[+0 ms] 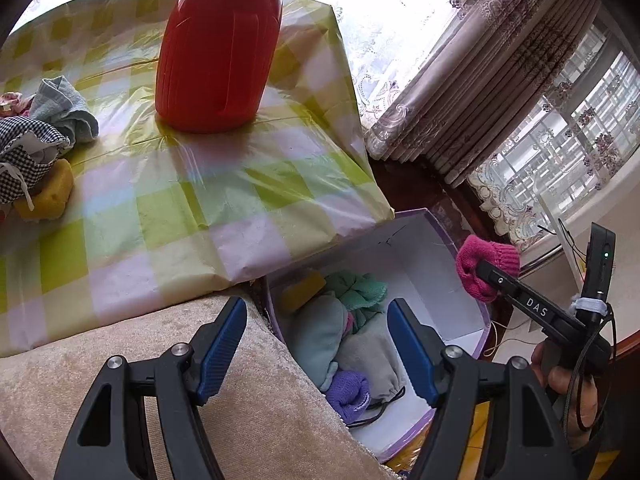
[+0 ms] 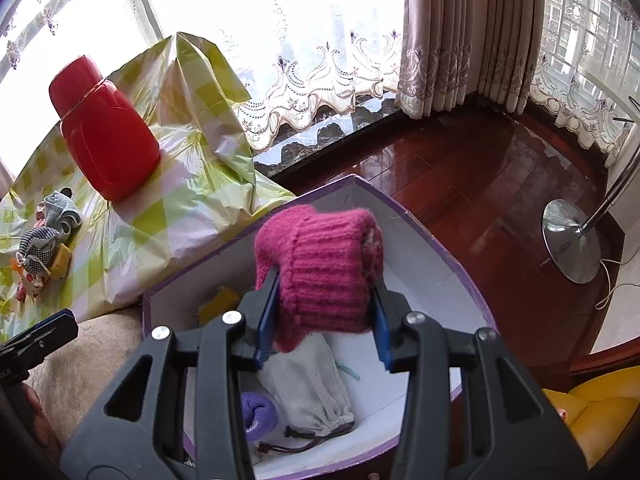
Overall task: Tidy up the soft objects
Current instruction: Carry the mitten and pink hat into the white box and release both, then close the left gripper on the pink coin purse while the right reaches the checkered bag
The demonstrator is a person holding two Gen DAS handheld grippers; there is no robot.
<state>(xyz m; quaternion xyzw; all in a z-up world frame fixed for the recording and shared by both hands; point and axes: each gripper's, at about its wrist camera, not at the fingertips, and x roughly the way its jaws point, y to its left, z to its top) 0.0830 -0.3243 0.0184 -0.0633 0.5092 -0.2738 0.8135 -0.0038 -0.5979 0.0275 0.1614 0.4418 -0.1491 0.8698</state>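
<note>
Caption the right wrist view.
Right tongs hold a pink knit piece above the purple-edged box of soft items.

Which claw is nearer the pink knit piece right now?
Right. The right claw has the pink knit piece between its fingers, above the purple box. The left claw is empty, off to its side over the box's other edge.

Both wrist views look steeply down, close over white box (image 1: 436, 280) (image 2: 420, 248); both share checked table (image 1: 168, 208) (image 2: 132, 232).
</note>
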